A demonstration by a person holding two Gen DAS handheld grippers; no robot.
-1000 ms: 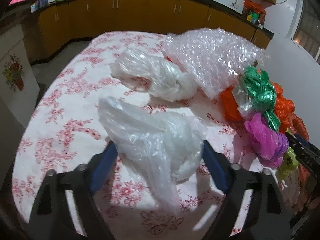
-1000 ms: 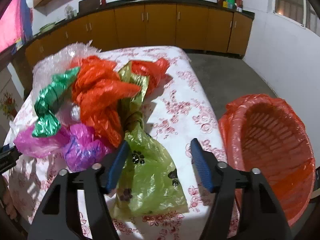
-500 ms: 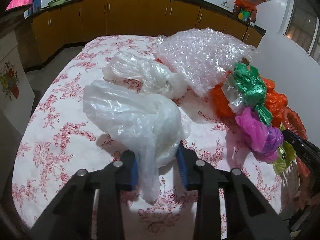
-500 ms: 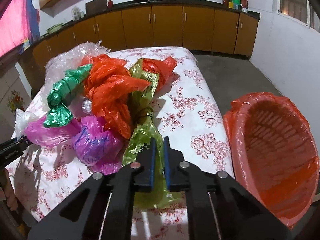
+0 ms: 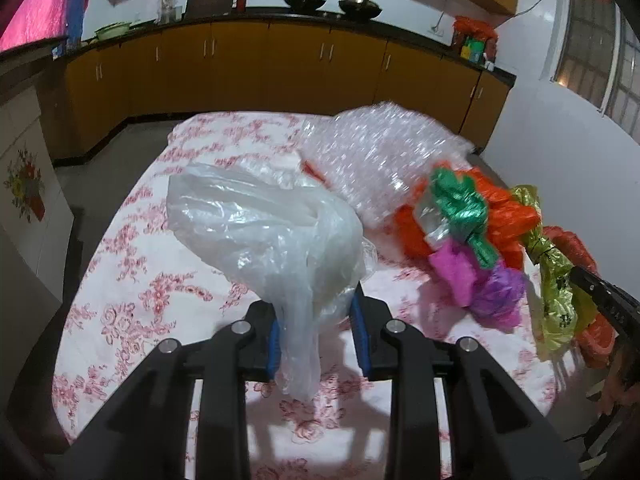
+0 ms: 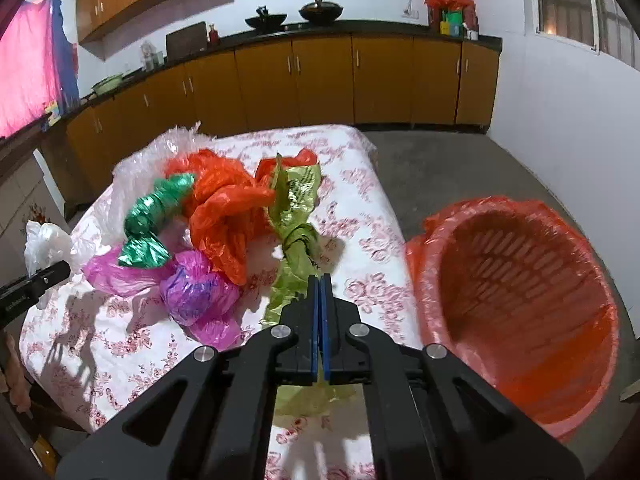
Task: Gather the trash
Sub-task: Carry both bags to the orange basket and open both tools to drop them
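Left gripper [image 5: 318,334] clamped on clear bag [image 5: 268,236], lifted over table [image 5: 132,280]; right gripper [image 6: 321,312] pinching green bag [image 6: 296,256] beside bin [image 6: 516,304]; swing both over bin rim before releasing.

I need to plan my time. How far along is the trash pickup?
Just begun: the bin looks empty. In hand: left claw grips a clear bag, right claw a green bag. Left: bubble wrap, orange and pink bags.
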